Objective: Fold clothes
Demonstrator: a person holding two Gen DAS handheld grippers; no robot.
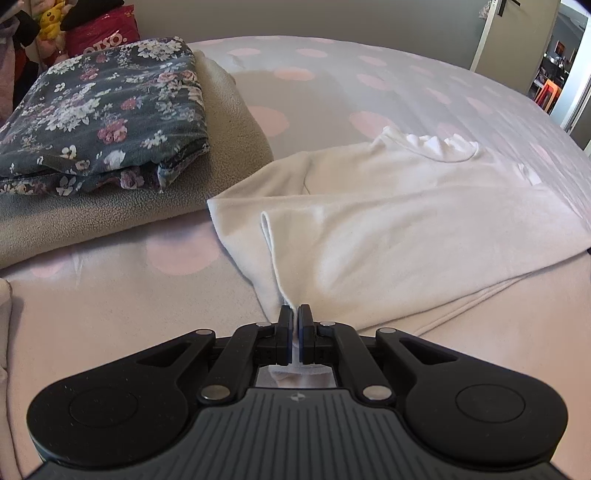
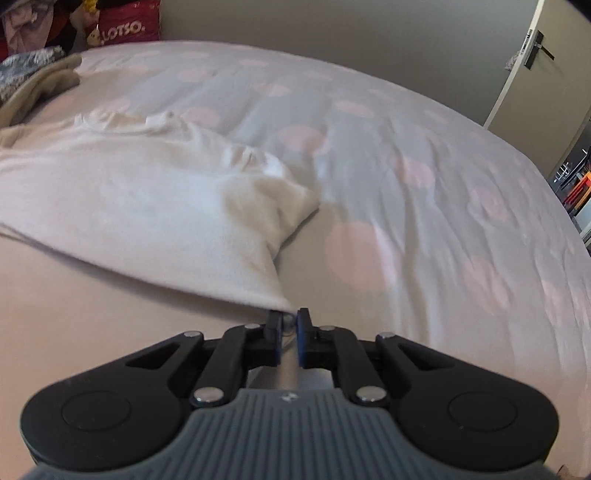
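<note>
A white garment (image 1: 388, 221) lies on the pink-dotted bedspread (image 1: 332, 85), neckline at the far end. My left gripper (image 1: 294, 314) is shut on the near edge, where the fabric bunches into a fold between the fingers. In the right wrist view the same white garment (image 2: 147, 206) stretches off to the left. Its near corner is drawn to a point at my right gripper (image 2: 288, 319), which is pinched on it with a narrow gap between the fingers. That corner is lifted, with a shadow on the bed below. This view is slightly blurred.
A folded dark floral cloth (image 1: 107, 114) rests on a folded beige blanket (image 1: 221, 147) at the left of the bed. Plush toys and a red bag (image 1: 99, 33) stand by the wall behind it. A door (image 2: 532, 74) stands at the far right.
</note>
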